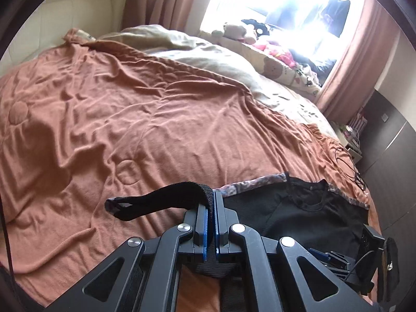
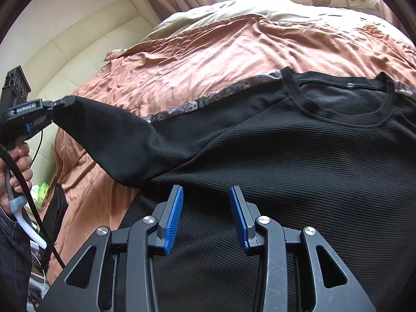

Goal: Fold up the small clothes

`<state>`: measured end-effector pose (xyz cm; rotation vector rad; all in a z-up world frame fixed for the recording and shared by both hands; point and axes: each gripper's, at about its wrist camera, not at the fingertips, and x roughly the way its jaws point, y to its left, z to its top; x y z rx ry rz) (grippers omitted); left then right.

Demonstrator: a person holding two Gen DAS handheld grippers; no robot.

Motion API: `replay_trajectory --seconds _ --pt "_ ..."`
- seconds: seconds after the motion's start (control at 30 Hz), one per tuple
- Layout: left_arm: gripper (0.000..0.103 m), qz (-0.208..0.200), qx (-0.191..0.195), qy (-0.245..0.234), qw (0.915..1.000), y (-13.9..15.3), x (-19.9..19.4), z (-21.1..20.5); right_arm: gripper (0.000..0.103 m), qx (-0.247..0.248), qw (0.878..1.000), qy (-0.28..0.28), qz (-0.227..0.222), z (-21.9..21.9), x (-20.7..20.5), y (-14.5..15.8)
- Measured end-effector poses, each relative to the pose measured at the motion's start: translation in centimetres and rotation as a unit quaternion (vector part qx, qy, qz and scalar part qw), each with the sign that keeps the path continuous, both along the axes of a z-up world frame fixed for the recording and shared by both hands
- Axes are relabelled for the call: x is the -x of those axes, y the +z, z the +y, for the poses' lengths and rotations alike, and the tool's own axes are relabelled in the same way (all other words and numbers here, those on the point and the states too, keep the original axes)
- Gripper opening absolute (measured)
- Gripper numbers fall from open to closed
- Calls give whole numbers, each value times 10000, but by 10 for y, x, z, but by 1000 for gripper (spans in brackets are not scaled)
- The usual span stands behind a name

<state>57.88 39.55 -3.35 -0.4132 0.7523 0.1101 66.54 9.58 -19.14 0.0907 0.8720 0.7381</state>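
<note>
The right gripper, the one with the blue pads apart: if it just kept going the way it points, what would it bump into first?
Most likely the black shirt: the right gripper points down at its ribbed body, nothing between. How far off it hangs is unclear.

A black ribbed top [image 2: 260, 156] lies ahead of the right tongs [image 2: 206, 197], its sleeve [image 1: 166, 197] black too. A band of dark floral cloth [image 2: 208, 98] edges it on the far side. Beyond spreads a rust-orange bedspread [image 1: 130, 109], then a cream blanket [image 1: 208, 57]. Both tongs are black with blue ribbed pads [image 2: 173, 221]. Dusty-pink curtains [image 1: 161, 0] hang farthest off.
</note>
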Motion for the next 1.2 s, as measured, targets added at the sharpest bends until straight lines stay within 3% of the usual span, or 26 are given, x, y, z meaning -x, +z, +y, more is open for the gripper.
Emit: replay_trajectory --seconds 0.3,0.43,0.53,0.77,0.83,0.9,0.97,1.03,1.2 --pt "3 -66 -147 -694 9975 22 -26 -81 35 67 9995 -270 -163 -50 15 23" --pt "3 21 -169 -946 9954 23 -32 -114 46 0 9991 -366 -193 -76 25 33" --pt "3 118 -256 -1140 9931 20 -39 -137 53 -82 9988 -428 -202 -97 34 34" --pt "5 624 -61 -1597 9852 -11 -61 -187 53 -206 9984 -513 -83 -136 40 32" --pt "16 765 -9 -1687 9827 -17 -65 -195 53 -215 9984 -529 -26 -143 38 29" --pt "48 724 5 -1704 9827 -16 -64 -197 54 -199 9982 -558 54 -147 36 26" --pt "69 615 -167 -1511 9865 -11 -60 -193 54 -226 9981 -568 103 -149 35 25" --pt "71 601 -209 -1294 9895 -13 -59 -182 54 -250 9980 -563 109 -151 36 25" --pt "69 1047 -156 -820 9910 -45 -56 -156 55 -269 9981 -549 88 -150 35 22"
